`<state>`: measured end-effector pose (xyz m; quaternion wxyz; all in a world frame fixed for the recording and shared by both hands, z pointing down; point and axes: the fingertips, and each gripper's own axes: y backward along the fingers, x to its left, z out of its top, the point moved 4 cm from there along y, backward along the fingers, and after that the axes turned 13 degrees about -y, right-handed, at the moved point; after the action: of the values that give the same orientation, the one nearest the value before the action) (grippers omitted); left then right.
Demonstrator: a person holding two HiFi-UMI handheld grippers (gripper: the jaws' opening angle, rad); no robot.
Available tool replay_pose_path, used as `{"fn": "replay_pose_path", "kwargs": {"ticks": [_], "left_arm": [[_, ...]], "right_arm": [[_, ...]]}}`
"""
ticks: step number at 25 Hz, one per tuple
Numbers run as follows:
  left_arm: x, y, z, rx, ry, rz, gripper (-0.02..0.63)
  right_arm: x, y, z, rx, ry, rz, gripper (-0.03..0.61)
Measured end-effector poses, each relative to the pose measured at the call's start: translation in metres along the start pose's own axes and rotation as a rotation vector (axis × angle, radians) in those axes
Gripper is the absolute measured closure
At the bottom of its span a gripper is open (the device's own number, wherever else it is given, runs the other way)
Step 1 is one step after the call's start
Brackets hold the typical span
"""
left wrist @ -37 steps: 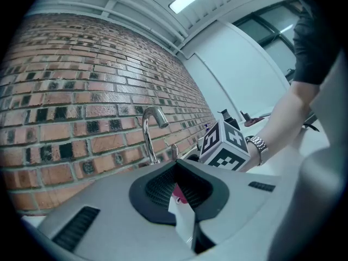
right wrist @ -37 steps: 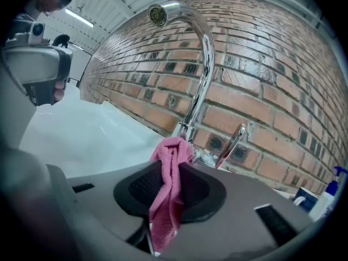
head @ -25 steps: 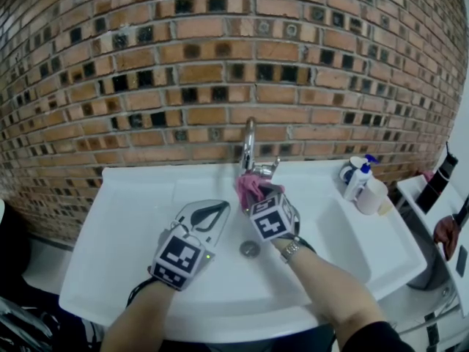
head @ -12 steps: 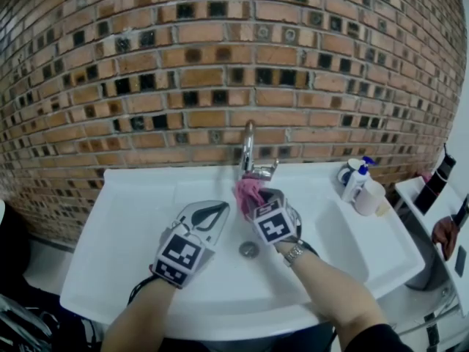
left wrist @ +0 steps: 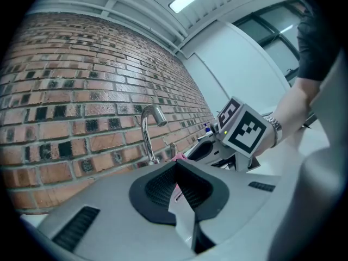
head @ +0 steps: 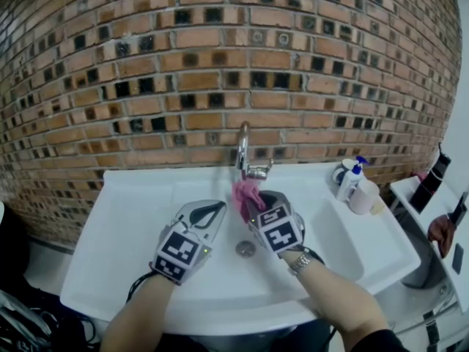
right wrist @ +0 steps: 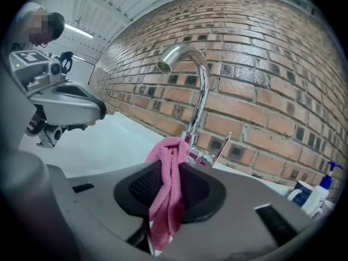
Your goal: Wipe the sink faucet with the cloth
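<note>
A chrome gooseneck faucet [head: 242, 149] rises at the back of the white sink [head: 132, 218], against the brick wall. My right gripper [head: 253, 196] is shut on a pink cloth [head: 245, 193] and holds it just in front of the faucet's base. In the right gripper view the cloth [right wrist: 171, 189] hangs bunched between the jaws, its top close to the faucet [right wrist: 198, 86] stem and lever. My left gripper [head: 212, 211] hovers over the basin left of the cloth, shut and empty. In the left gripper view its jaws [left wrist: 175, 166] meet, with the faucet [left wrist: 148, 129] beyond.
A drain [head: 245, 248] lies in the basin under the grippers. A pump bottle [head: 348, 178] and a white cup [head: 363, 196] stand on the sink's right rim. The brick wall [head: 183, 72] stands close behind the faucet. A side counter with dark items is at the far right.
My right gripper, still holding the cloth, has drawn back a little from the faucet base and risen slightly. The left gripper has stayed where it was.
</note>
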<state>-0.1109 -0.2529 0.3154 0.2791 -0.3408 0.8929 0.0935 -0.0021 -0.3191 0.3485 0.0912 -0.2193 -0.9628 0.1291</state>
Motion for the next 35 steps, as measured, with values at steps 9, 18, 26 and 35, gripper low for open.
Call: {"fn": "replay_pose_path", "kwargs": {"ticks": [9,18,26,35], "left_arm": [[-0.004,0.002,0.009,-0.027,-0.027,-0.002,0.606],[-0.01,0.005,0.028,-0.019,-0.051,0.011,0.606],[-0.029,0.021,0.036,0.004,0.073,0.009,0.606],[-0.053,0.033,0.022,0.001,0.098,0.04,0.606]], "right_arm": [[0.012,0.039,0.007,-0.049,-0.04,0.04,0.486],[0.017,0.082,0.011,-0.126,-0.119,0.081,0.486],[0.019,0.105,0.006,-0.2,-0.154,0.098,0.486],[0.03,0.116,-0.013,-0.237,-0.174,0.137,0.488]]}}
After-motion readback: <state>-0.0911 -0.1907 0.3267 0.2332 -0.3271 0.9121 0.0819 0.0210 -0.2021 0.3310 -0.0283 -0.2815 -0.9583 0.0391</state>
